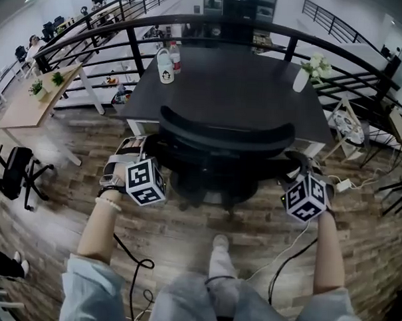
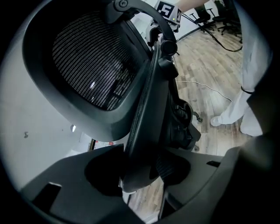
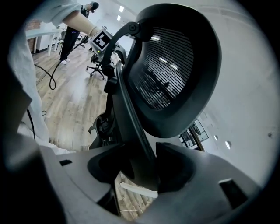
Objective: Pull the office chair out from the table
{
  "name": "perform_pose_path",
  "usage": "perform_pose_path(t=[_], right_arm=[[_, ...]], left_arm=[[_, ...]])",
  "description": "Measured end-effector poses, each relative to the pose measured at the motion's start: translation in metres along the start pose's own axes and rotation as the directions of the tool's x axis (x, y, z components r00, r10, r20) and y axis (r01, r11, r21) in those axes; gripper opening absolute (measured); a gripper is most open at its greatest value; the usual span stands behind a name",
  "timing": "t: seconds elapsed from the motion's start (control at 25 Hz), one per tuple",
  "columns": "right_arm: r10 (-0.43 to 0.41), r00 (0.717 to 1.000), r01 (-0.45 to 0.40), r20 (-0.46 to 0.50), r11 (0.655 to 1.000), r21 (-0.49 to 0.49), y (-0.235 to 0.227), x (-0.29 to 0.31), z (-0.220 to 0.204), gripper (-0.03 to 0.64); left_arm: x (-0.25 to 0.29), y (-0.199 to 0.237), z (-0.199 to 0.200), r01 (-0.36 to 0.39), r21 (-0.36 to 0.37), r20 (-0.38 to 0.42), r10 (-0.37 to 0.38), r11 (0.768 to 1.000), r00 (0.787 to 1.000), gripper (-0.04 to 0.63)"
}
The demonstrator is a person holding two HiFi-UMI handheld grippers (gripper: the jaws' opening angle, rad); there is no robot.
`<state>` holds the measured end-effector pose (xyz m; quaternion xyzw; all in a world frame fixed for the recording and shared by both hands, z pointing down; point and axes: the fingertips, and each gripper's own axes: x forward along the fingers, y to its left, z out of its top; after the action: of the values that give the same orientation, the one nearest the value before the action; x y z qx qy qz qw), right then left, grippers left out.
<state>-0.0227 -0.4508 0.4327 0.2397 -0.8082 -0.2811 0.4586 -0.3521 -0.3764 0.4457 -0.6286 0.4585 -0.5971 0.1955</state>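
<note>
Behind a black mesh-backed office chair [image 1: 225,134] a person stands with a hand-held tool on either side of the backrest. The chair is on a wood-plank floor [image 1: 184,232], right at the near edge of a dark counter [image 1: 244,92], with its back turned to the person. The left tool [image 2: 140,168] has its jaws set wide around the left edge of the backrest frame, which fills the gap and meets both pads. The right tool [image 3: 140,170] clamps the opposite edge the same way, its jaws wide and closed on the frame. Both tools point forward and down toward the chair. In the head view the person's legs [image 1: 208,290] and one shoe [image 1: 220,242] show below the seat. Black cables [image 1: 133,273] trail over the planks beside them.

Toward the far left of the counter top sits a white mug [image 1: 165,68] with a cartoon figure on it. Just behind the mug is a bottle [image 1: 175,57] with a red label. A white vase [image 1: 303,78] of pale flowers stands well apart from them, at the far right corner. A black railing [image 1: 127,33] curves behind the counter. At the far left a second black chair [image 1: 14,171] stands near a light wooden counter [image 1: 30,109] that bears small green plants
</note>
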Motion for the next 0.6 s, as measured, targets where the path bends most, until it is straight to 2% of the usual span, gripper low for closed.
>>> perform_pose_path(t=[0.2, 0.6], right_arm=[[0.002, 1.0, -0.003, -0.018, 1.0, -0.008, 0.014, -0.018, -0.013, 0.229], [0.004, 1.0, -0.004, -0.03, 1.0, 0.002, 0.049, -0.057, -0.022, 0.236]], left_arm=[[-0.035, -0.029, 0.013, -0.005, 0.018, 0.042, 0.005, 1.0, 0.999, 0.193], [-0.091, -0.078, 0.017, 0.007, 0.02, 0.023, -0.008, 1.0, 1.0, 0.192]])
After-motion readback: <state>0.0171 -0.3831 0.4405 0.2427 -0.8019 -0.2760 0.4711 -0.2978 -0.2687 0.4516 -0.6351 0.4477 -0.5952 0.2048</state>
